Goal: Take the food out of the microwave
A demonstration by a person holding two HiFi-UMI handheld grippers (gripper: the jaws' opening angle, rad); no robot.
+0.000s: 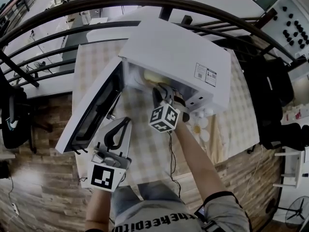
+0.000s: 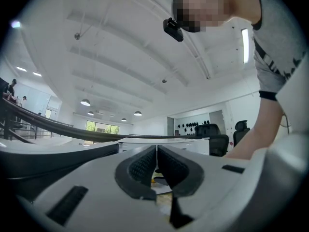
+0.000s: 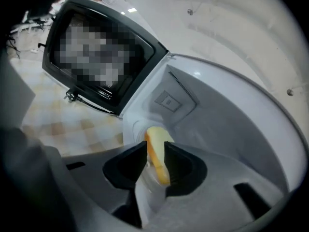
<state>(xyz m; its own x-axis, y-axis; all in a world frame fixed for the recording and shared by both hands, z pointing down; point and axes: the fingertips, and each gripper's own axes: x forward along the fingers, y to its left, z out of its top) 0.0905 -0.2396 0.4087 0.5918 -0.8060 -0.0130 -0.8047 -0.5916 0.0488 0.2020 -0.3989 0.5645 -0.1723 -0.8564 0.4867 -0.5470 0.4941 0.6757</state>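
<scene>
The white microwave (image 1: 178, 62) stands on the checked table with its door (image 1: 94, 112) swung wide to the left. Inside it lies a pale yellow piece of food (image 1: 153, 76). My right gripper (image 1: 161, 92) reaches into the cavity, tilted downward. In the right gripper view the yellow food (image 3: 157, 139) stands in the gap of the right gripper (image 3: 155, 151), whose jaws are open around it; whether a pad touches it I cannot tell. My left gripper (image 1: 124, 122) hovers in front of the open door, shut and empty, its pads together in the left gripper view (image 2: 156, 151).
The table (image 1: 140, 149) has a beige checked cloth. Small white round things (image 1: 202, 124) lie right of the microwave. A black curved railing (image 1: 72, 6) runs behind the table. Dark chairs (image 1: 275, 91) stand to the right. The open door (image 3: 101, 57) blocks the left side.
</scene>
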